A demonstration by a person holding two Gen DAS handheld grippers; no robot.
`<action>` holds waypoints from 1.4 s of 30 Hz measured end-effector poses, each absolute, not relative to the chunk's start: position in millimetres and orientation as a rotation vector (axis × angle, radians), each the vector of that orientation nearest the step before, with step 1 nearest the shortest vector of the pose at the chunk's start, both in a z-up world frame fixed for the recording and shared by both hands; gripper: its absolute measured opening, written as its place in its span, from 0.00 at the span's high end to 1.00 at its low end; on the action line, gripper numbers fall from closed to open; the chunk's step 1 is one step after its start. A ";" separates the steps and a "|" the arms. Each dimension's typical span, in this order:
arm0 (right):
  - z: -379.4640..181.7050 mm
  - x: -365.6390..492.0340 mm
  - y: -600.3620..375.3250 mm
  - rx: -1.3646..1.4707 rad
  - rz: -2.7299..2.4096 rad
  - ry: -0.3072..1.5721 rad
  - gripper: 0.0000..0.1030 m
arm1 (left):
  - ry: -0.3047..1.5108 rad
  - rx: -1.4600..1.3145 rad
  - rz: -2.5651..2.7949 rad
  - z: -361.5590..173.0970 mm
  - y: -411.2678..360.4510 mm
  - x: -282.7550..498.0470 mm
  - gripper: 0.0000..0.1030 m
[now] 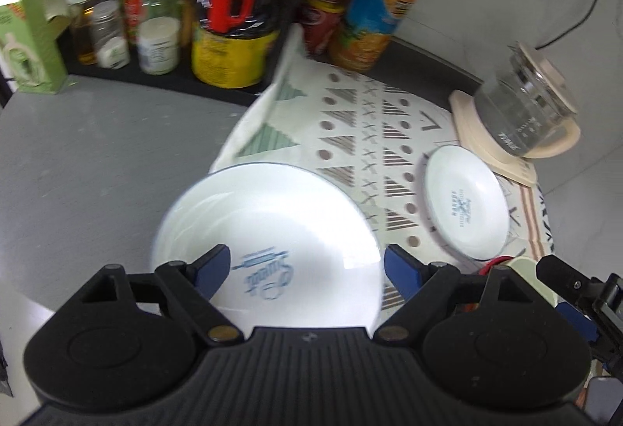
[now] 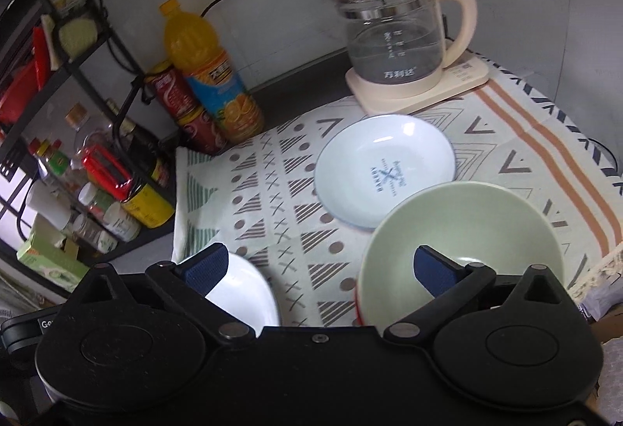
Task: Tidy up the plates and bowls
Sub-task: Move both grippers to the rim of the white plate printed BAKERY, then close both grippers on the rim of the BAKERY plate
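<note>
Plates [image 2: 383, 175] and a green bowl [image 2: 459, 250] sit on a patterned cloth [image 2: 296, 231] over the grey tabletop [image 1: 97, 161], near a kettle [image 2: 397, 36] and a bottle rack [image 2: 78, 153]. Left tool [image 1: 305, 266] and right tool [image 2: 317, 266] both gape, empty.

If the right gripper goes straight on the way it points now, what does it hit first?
Probably the patterned cloth between the white plate and the green bowl. The right gripper is open, nothing between its jaws; depth is uncertain.
</note>
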State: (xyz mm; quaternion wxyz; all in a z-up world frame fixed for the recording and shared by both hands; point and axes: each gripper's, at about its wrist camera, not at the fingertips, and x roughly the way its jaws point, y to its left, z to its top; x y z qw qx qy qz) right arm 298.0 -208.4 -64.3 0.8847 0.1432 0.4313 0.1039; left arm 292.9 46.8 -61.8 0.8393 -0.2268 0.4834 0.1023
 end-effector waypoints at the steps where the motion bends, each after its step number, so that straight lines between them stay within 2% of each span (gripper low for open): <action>1: -64.0 299.7 -212.2 0.302 0.209 0.895 0.01 | 1.022 -0.476 0.201 -61.0 42.0 297.2 0.18; 23: -78.9 370.5 -296.9 0.328 0.031 0.927 0.03 | 1.065 -0.471 0.102 -80.5 -25.8 391.0 0.18; 29: -96.2 397.5 -306.6 0.350 0.036 0.989 0.13 | 1.096 -0.483 0.096 -98.3 -34.3 415.1 0.21; 32: -107.8 411.8 -311.3 0.372 0.044 1.032 0.22 | 1.110 -0.496 0.092 -107.1 -37.2 425.2 0.24; 37: -126.2 432.0 -320.0 0.419 0.045 1.101 0.35 | 1.143 -0.514 0.087 -122.4 -42.1 440.7 0.37; 42: -142.9 448.2 -324.1 0.430 0.057 1.169 0.38 | 1.182 -0.531 0.092 -139.7 -45.0 452.8 0.45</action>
